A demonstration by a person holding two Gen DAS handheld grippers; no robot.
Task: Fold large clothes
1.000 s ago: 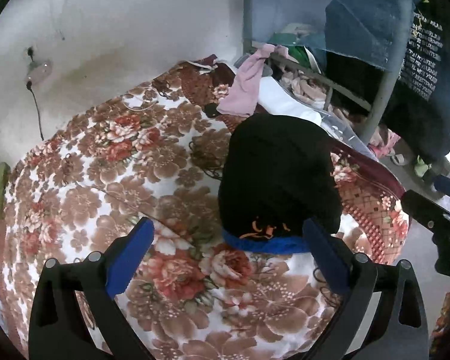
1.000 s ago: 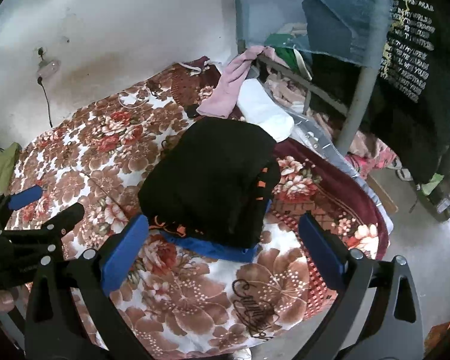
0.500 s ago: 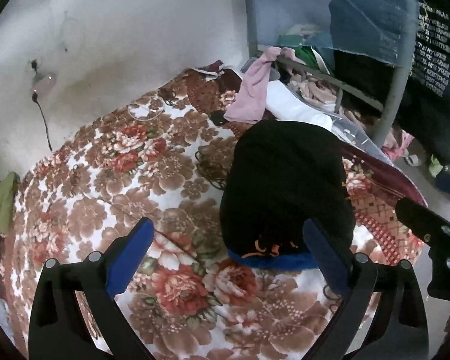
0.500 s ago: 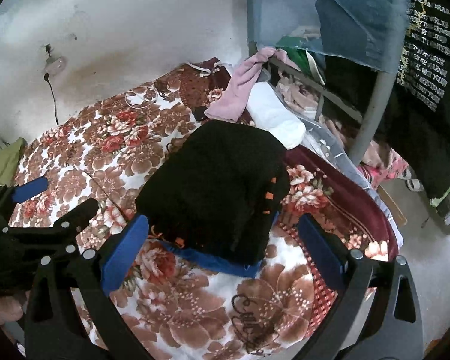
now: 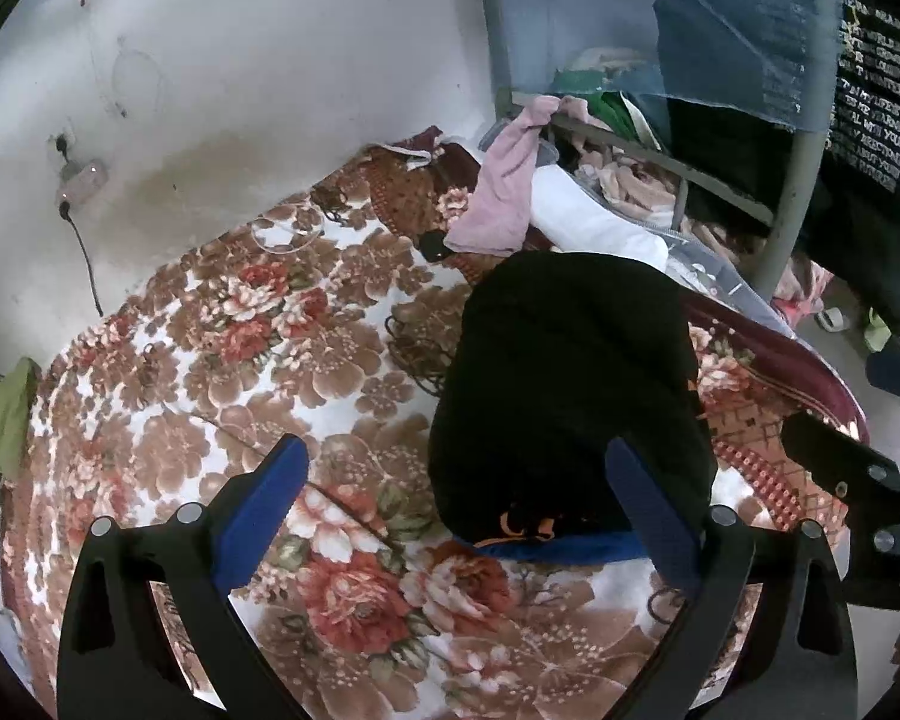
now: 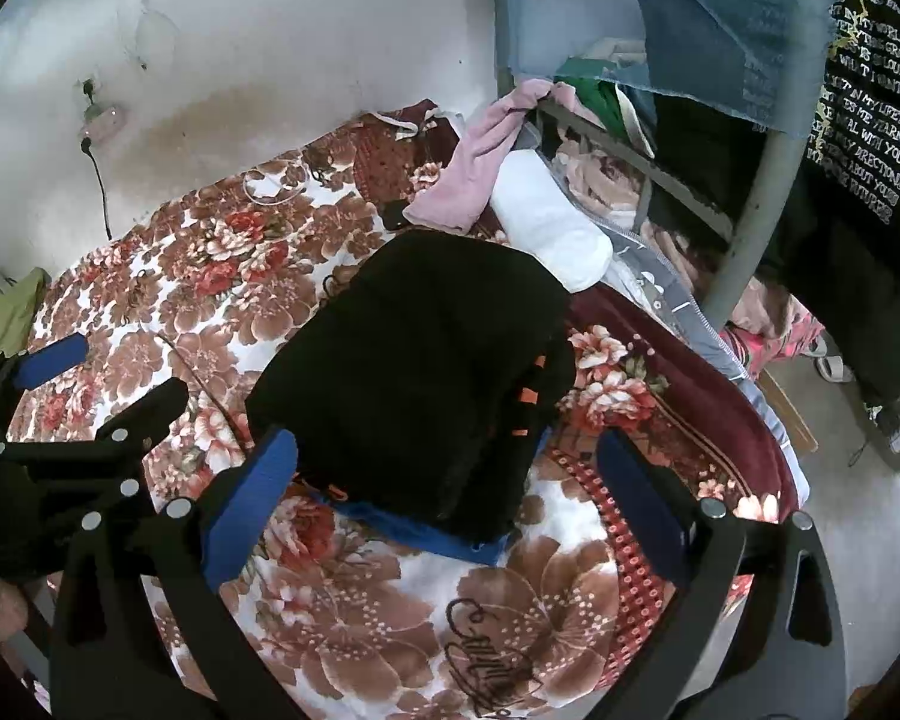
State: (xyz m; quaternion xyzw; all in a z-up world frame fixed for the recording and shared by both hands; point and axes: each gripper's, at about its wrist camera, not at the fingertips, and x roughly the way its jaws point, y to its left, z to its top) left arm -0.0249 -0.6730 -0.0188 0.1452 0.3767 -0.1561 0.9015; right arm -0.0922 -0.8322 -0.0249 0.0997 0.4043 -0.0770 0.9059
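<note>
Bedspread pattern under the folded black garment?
Brown and red floral on white bedspread; clearest in right wrist view.

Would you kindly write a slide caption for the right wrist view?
Open right gripper above a folded black garment on the floral blanket.

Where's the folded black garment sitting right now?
The folded black garment lies on the floral blanket near the bed's right edge, just ahead of the open right gripper; the pink cloth and white pillow lie beyond it.
</note>
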